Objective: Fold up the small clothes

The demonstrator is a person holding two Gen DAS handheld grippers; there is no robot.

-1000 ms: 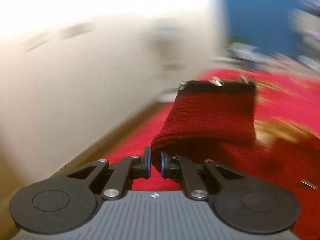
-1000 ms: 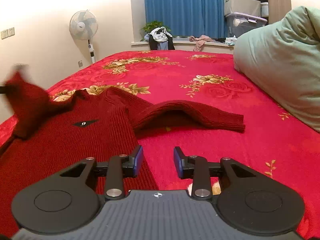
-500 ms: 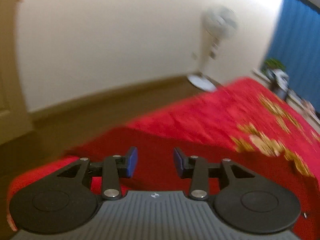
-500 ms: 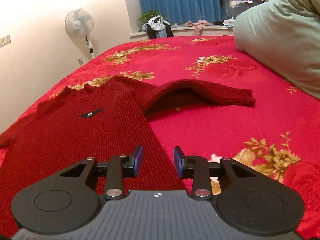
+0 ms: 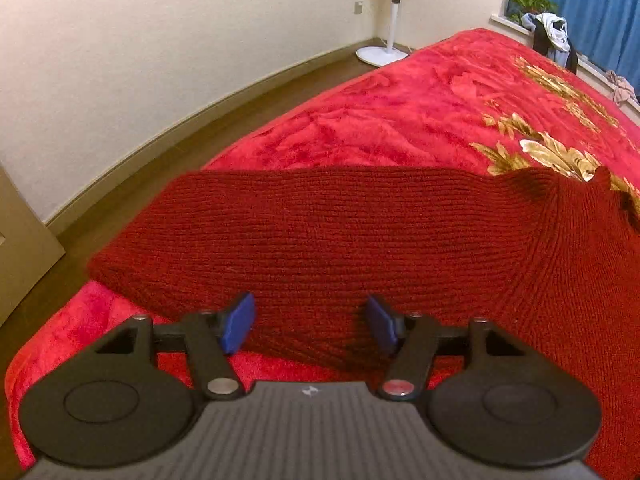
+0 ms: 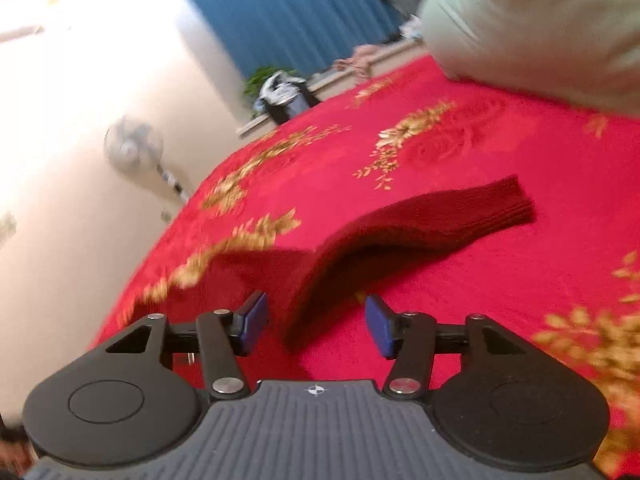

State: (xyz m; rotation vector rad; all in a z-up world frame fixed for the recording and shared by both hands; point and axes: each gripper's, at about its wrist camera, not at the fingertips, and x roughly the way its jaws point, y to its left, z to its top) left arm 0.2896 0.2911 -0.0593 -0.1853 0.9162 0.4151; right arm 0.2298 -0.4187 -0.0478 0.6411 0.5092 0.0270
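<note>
I have both claws spread wide and holding nothing. My left gripper (image 5: 310,322) hangs over the left sleeve (image 5: 320,240) of the dark red sweater (image 5: 560,280), which lies stretched flat towards the left edge of the bed (image 5: 400,120), its cuff end near the corner closest to me. I judge I am lined up here to pinch that sleeve along its near hem, because a sleeve laid out straight like this is the natural first thing to fold inward over the body.

My right gripper (image 6: 316,322) sits low over the other sleeve (image 6: 420,232), whose near end reaches in between my 2 blue pads (image 6: 254,320). This sleeve arches up off the blanket in a soft hump, with the ribbed cuff (image 6: 516,204) pointing towards the right edge of the bed. The knit looks thick and limp, so I expect it to sag and drag once lifted. The right view is motion-blurred, so I cannot tell whether the pads touch the fabric.

The bed carries a bright red plush blanket with gold flower prints; its pile may cling to the knit and bunch the fold. A pale green pillow (image 6: 540,32) lies at the far right corner. Beyond the left edge I see brown floor, a cream wall and a white standing fan (image 5: 386,40). Blue curtains (image 5: 592,12) hang at the far end, with a plant (image 5: 528,0) and loose clothes on the sill.
</note>
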